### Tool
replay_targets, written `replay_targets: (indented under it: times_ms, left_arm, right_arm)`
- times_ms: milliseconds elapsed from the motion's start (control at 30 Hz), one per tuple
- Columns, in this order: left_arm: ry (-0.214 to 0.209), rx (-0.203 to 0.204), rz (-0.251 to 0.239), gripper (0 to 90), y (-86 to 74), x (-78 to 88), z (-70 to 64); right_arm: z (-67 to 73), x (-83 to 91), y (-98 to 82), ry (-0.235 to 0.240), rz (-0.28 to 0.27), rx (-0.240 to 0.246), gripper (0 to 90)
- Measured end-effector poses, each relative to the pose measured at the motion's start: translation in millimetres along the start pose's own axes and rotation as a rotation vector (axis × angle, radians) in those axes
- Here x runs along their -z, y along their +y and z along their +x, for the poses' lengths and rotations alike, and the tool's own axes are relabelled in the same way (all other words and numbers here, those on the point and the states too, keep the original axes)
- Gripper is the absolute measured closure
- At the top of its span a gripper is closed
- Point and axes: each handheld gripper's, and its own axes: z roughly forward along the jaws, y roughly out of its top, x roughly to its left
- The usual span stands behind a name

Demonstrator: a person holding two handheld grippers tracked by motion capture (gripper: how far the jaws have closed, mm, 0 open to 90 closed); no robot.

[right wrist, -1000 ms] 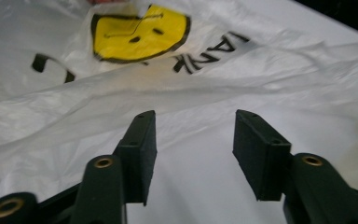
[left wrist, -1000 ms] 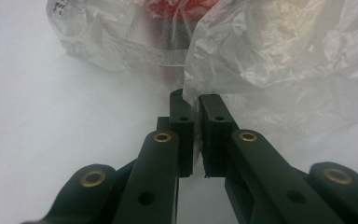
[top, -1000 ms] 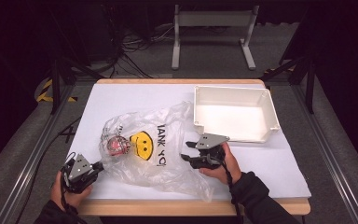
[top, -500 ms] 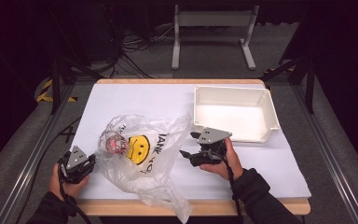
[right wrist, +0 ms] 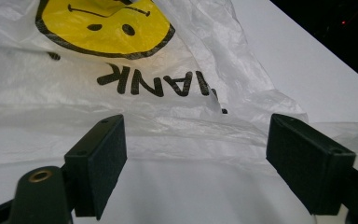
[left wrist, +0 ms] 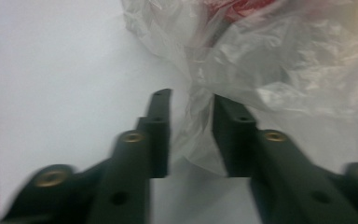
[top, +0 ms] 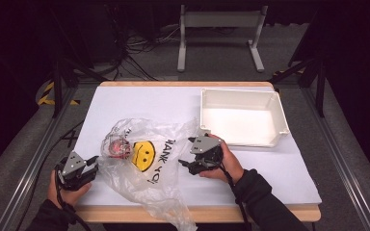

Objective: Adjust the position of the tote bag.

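Observation:
A clear plastic bag [top: 161, 168] with a yellow smiley face and black lettering lies crumpled on the white table cover [top: 139, 101]. A red thing [top: 119, 146] shows through its left part. My left gripper [top: 94, 166] sits at the bag's left edge. Its jaws have just been opening, and a fold of the bag [left wrist: 284, 70] stands loose between them in the left gripper view [left wrist: 191, 116]. My right gripper [top: 185, 163] is at the bag's right side, open, its jaws having widened in the last second. The bag's edge [right wrist: 121, 56] lies ahead of its pads [right wrist: 196, 140].
An empty white tray [top: 241, 120] stands at the back right, just beyond my right hand. A tail of the bag [top: 180, 219] hangs over the table's wooden front edge. Dark floor, cables and a metal stand lie beyond the table.
The left jaws have parted and let go of the bag's fold. The bag has shifted left, and its tail now hangs over the front edge. The right jaws stand wider than before.

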Motion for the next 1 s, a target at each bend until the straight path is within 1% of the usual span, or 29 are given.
replay_targets:
  times_ms: [33,67,100,133,167,200,233,267,300,367,400,433,467,500,533,567,600,633,667,700,733,767,800,867,900,933,967,1000]
  left_arm:
    - [-0.027,-0.008,-0.005,55.2,0.0,1.5,-0.6]
    - [-0.042,-0.024,-0.02,52.3,0.6,1.8,-0.1]
    - [-0.043,-0.014,-0.02,50.3,1.3,0.9,-0.8]
    - [-0.038,-0.006,-0.012,48.2,2.8,-1.9,-1.0]
    - [-0.046,-0.009,-0.011,47.5,3.7,-3.9,-0.9]
    - [-0.045,-0.016,-0.003,47.7,5.0,-6.9,-0.8]
    - [-0.044,-0.009,0.002,47.5,5.6,-9.3,-0.9]
    - [-0.041,-0.011,0.006,47.5,6.4,-10.9,0.0]
    - [-0.04,-0.005,0.009,48.1,6.9,-11.5,0.3]
    - [-0.043,0.009,0.012,53.3,7.0,-12.6,0.1]
    - [-0.045,0.011,0.017,54.8,7.2,-13.0,0.3]
    - [-0.041,0.004,0.016,57.9,7.4,-13.1,0.4]
    - [-0.029,-0.008,0.025,60.6,7.7,-13.4,0.7]
    - [-0.024,-0.005,0.03,63.6,7.9,-14.1,1.4]
    - [-0.028,-0.003,0.027,68.5,7.8,-14.1,1.9]
    - [-0.023,-0.005,0.031,73.9,7.8,-14.0,1.8]
    - [-0.023,-0.015,0.033,77.4,7.7,-13.5,2.4]
    - [-0.023,-0.013,0.032,79.8,7.5,-13.3,2.6]
    - [-0.014,-0.011,0.034,81.4,7.3,-13.0,2.8]
    - [-0.018,-0.013,0.03,83.5,7.1,-12.2,4.0]
    - [-0.018,-0.013,0.03,85.9,7.1,-12.2,4.0]
    - [-0.028,-0.012,0.031,86.2,7.1,-12.2,4.9]
    - [-0.03,-0.012,0.035,86.4,7.2,-12.4,5.2]
    - [-0.033,-0.021,0.035,86.8,7.6,-13.3,5.9]
    - [-0.031,-0.022,0.037,87.1,7.9,-13.7,6.1]
    - [-0.034,-0.029,0.035,87.5,8.2,-14.2,6.9]
    - [-0.041,-0.027,0.038,87.9,8.3,-14.4,7.0]
    - [-0.039,-0.03,0.039,88.3,8.4,-14.3,7.4]
  right_arm:
    - [0.3,-1.3,-0.4,0.004,0.003,0.003,24.0]
    - [1.0,-3.5,-1.3,0.016,0.004,0.0,24.1]
    - [1.8,-6.4,-2.5,0.02,0.011,-0.001,25.8]
    - [2.5,-8.8,-3.5,0.024,0.016,0.0,29.5]
    - [3.2,-12.7,-5.7,0.053,0.025,-0.008,33.5]
    - [3.8,-15.2,-6.9,0.067,0.028,-0.016,34.6]
    - [4.1,-19.3,-8.7,0.075,0.032,-0.023,40.5]
    - [4.2,-22.5,-9.9,0.078,0.038,-0.033,43.8]
    - [4.2,-25.6,-10.9,0.08,0.044,-0.046,45.2]
    - [3.7,-31.3,-12.2,0.081,0.054,-0.062,54.0]
    - [3.5,-33.5,-12.4,0.081,0.061,-0.067,54.8]
    - [3.6,-35.1,-11.9,0.076,0.071,-0.07,55.6]
    - [3.8,-35.3,-11.4,0.073,0.07,-0.069,55.4]
    - [4.3,-34.0,-10.2,0.077,0.055,-0.073,54.4]
    - [4.3,-32.2,-8.4,0.069,0.044,-0.072,51.4]
    - [4.1,-29.3,-5.3,0.041,0.031,-0.071,47.0]
    - [3.2,-26.3,-2.6,0.039,0.009,-0.077,45.2]
    - [2.4,-23.4,0.1,0.028,-0.009,-0.082,40.4]
    - [1.7,-22.3,2.0,0.01,-0.013,-0.076,35.8]
    - [0.2,-22.1,3.7,-0.003,-0.018,-0.079,31.7]
    - [-2.5,-24.9,4.2,0.008,-0.017,-0.104,27.2]
    - [-3.2,-28.7,3.7,0.004,-0.006,-0.108,25.7]
    - [-3.1,-31.9,3.1,0.007,0.002,-0.11,25.7]
    - [-1.1,-39.9,1.5,0.048,0.017,-0.12,26.3]
    - [0.7,-44.8,1.0,0.051,0.036,-0.113,27.3]
    - [2.6,-49.2,0.6,0.072,0.05,-0.11,29.1]
    - [4.2,-52.7,0.6,0.087,0.058,-0.107,31.5]
    - [5.1,-55.6,1.0,0.076,0.068,-0.104,36.9]
